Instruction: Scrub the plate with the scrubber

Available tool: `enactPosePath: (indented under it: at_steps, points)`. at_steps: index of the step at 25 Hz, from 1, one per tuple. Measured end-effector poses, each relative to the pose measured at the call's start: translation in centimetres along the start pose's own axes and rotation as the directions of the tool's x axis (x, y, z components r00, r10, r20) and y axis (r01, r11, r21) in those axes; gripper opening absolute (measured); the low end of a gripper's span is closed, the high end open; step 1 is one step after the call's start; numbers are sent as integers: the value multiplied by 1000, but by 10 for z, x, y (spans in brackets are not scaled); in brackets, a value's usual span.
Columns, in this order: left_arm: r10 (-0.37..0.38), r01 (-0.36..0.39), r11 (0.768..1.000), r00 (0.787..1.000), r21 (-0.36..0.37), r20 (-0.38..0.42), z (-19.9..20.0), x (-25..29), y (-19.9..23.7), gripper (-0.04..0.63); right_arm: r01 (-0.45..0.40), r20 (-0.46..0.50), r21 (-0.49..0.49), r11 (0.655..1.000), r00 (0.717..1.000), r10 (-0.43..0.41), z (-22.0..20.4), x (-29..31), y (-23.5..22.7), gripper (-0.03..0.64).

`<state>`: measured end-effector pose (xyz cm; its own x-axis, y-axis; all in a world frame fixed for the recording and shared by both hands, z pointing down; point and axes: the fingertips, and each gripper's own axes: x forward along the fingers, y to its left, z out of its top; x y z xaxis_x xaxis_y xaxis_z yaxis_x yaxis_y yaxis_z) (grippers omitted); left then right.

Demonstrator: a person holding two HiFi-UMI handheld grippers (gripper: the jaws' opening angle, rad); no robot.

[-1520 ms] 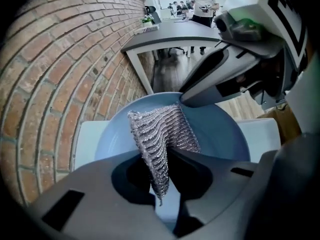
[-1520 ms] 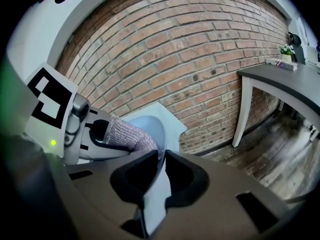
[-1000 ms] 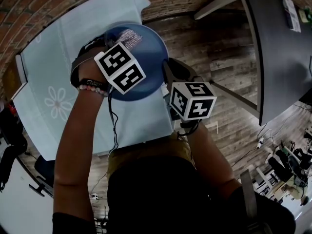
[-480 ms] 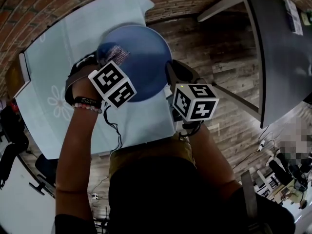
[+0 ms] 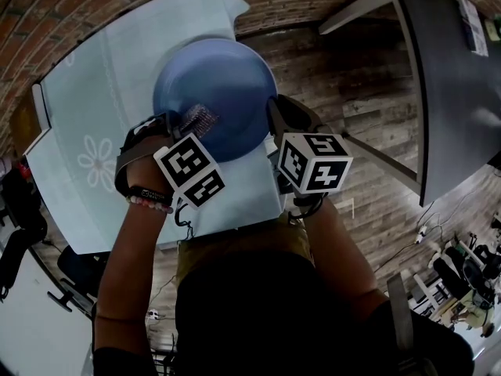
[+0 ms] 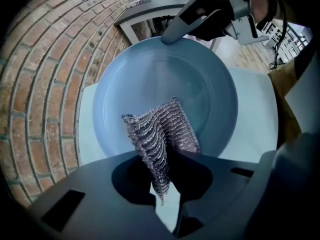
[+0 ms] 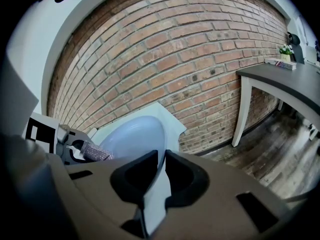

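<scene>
The plate (image 5: 218,84), round, deep and blue, is sitting over the far right part of the table (image 5: 86,108), with its right rim reaching past the table's edge above the wooden floor (image 5: 352,92). Its hollow face is turning up and towards the person, so the left gripper view is looking straight into the bowl (image 6: 165,79). In the right gripper view the plate (image 7: 132,136) is showing almost edge-on, its rim running lengthwise into the jaws. Whether its underside is touching the cloth cannot be told.

The scrubber (image 6: 160,134), a folded piece of silvery mesh, is lying on the inner wall of the plate close to the near rim. Its long axis is running along the jaws, its free end pointing towards the plate's middle, its narrow tail hanging down between the jaws. In the head view the scrubber (image 5: 198,120) is resting on the plate's near left part.

The left gripper (image 6: 167,179) is pinching the scrubber, jaws closed on the mesh, and is coming at the plate from the near left (image 5: 188,135). The right gripper (image 7: 159,171) is clamping the plate's rim between its jaws on the right side (image 5: 272,114); its tip is showing on the rim's far side in the left gripper view (image 6: 167,38).

A pale blue cloth with a flower print (image 5: 94,163) is covering the table. A brick wall (image 7: 175,54) is standing behind, and a dark desk (image 5: 450,77) is standing well apart to the right.
</scene>
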<state>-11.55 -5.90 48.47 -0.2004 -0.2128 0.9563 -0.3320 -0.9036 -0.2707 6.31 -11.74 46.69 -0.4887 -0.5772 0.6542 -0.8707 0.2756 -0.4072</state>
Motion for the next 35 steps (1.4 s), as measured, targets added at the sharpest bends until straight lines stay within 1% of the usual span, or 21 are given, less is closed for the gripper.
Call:
enactPosePath:
  at_steps: [8, 13, 16, 21, 27, 31, 35]
  points:
    - [-8, 4, 999, 997, 54, 74, 31, -12, -26, 66, 0, 3, 1, 1000, 1000, 0, 0, 0, 1, 71]
    - [-18, 10, 997, 996, 83, 91, 47, -13, -29, 67, 0, 4, 2, 1000, 1000, 0, 0, 0, 1, 71]
    - [-21, 12, 997, 994, 82, 111, 58, -14, -25, 67, 3, 4, 4, 1000, 1000, -3, 0, 0, 2, 71]
    - [-3, -7, 998, 989, 68, 151, 80, -13, -11, 67, 10, 8, 7, 1000, 1000, -10, 1, 0, 1, 71]
    - [61, -71, 996, 982, 54, 181, 100, -8, 20, 67, 20, 12, 4, 1000, 1000, -20, 2, 0, 2, 71]
    - [103, -113, 993, 978, 44, 183, 105, -2, 42, 67, 26, 14, 6, 1000, 1000, -26, 2, 1, 1, 71]
    - [146, -152, 988, 975, 27, 166, 100, 5, 67, 67, 28, 14, 8, 1000, 1000, -28, 2, 1, 1, 71]
